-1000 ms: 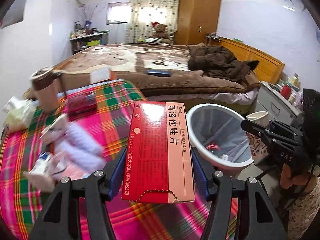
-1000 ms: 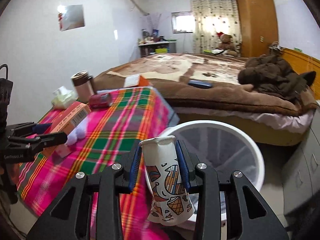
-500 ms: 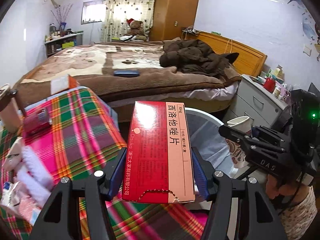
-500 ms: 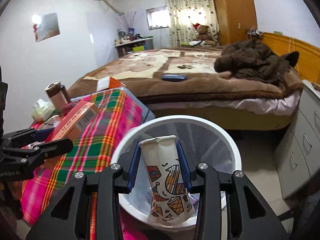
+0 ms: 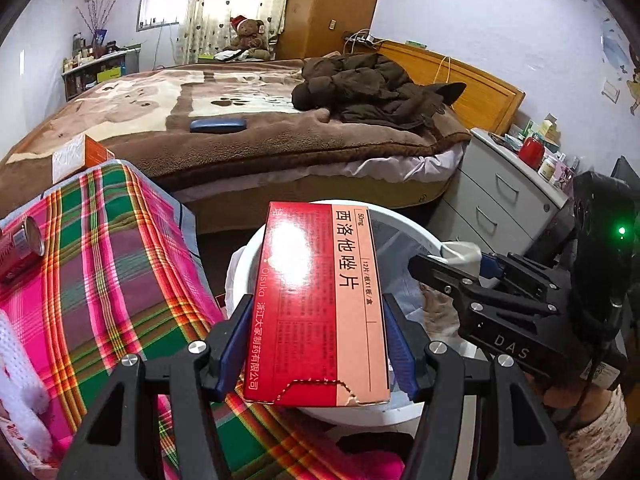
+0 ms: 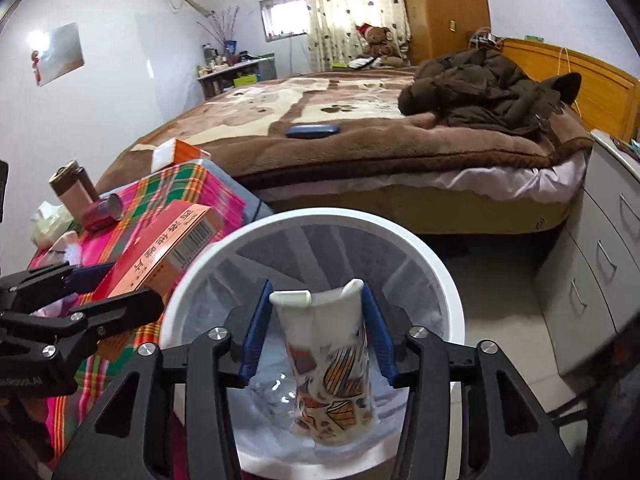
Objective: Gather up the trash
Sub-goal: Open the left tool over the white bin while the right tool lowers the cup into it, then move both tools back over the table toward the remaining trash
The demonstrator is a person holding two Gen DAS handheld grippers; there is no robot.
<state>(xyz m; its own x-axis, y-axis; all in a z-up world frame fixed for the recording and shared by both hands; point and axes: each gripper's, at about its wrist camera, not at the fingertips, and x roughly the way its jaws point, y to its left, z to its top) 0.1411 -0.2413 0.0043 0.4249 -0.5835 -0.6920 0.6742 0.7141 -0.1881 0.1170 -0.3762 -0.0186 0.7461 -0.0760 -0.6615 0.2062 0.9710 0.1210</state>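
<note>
— Cardboard first: what does the left gripper (image 5: pixel 316 356) have?

— One flat red medicine box (image 5: pixel 320 304), glossy, with Chinese print and a torn perforated flap at its near end. The blue pads are clamped on its two long sides. It hangs over the near rim of the white waste bin (image 5: pixel 416 232).

— And the right gripper (image 6: pixel 316 332)?

— Clamped on one paper cup (image 6: pixel 332 364), squeezed so its white rolled rim is buckled; leaf-like orange and grey shapes are printed on the wall. It sits right above the bin's mouth.

— What does the right wrist view add?

— The bin's inside: a round plastic bin with slatted walls, lined with a thin clear bag (image 6: pixel 272 396). It also shows the box's barcode end (image 6: pixel 192 240) and the left gripper (image 6: pixel 116 292) from the side.

— Beyond that?

— The table, just left of the bin, under a pink, green and orange plaid cloth (image 5: pixel 108 280). On it one red can (image 6: pixel 102 210) lies on its side beside one upright brown tumbler (image 6: pixel 74 192). Farther off, the bed with a fuzzy brown blanket (image 5: pixel 248 136), one dark puffy jacket (image 5: pixel 372 88), one blue case (image 5: pixel 218 125), and a teddy bear (image 5: pixel 248 34) by the curtains.
</note>
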